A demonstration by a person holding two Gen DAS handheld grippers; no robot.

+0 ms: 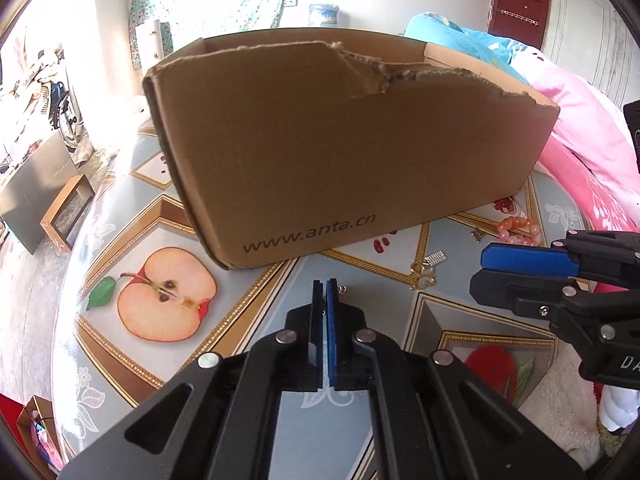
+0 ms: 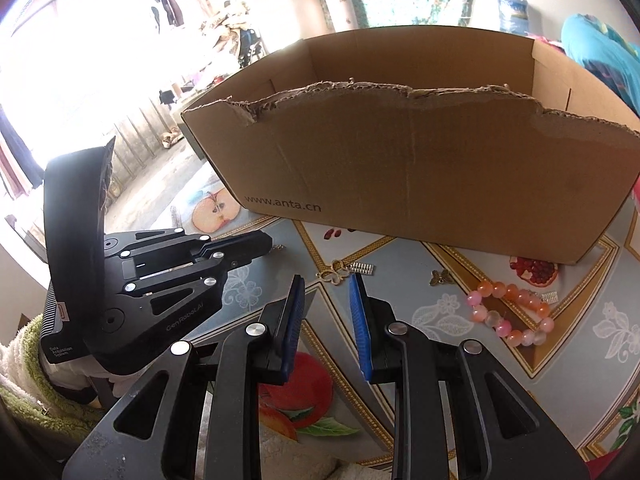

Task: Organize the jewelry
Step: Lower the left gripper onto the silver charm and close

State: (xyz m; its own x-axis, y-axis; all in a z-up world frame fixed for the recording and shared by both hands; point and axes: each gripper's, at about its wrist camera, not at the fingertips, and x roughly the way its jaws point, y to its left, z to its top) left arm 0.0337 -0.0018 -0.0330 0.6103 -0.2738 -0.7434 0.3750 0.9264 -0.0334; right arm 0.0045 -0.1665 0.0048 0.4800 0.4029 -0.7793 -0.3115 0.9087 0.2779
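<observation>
A brown cardboard box (image 1: 352, 144) marked www.anta.cn stands on the table, open at the top with a torn front rim; it also shows in the right wrist view (image 2: 420, 168). My left gripper (image 1: 325, 286) is shut just in front of the box, with a small metal hook (image 1: 342, 289) beside its tip; whether it grips the hook I cannot tell. My right gripper (image 2: 326, 286) is open, just short of a gold clover charm (image 2: 334, 271) and a silver clip (image 2: 362, 268). A pink and orange bead bracelet (image 2: 510, 314) and a bronze charm (image 2: 440, 278) lie to its right.
The table (image 1: 132, 364) has a fruit-print cloth. A second silver clip (image 2: 549, 297) lies by the bracelet. Pink and blue bedding (image 1: 580, 128) lies right of the box. The table's left edge drops to the floor.
</observation>
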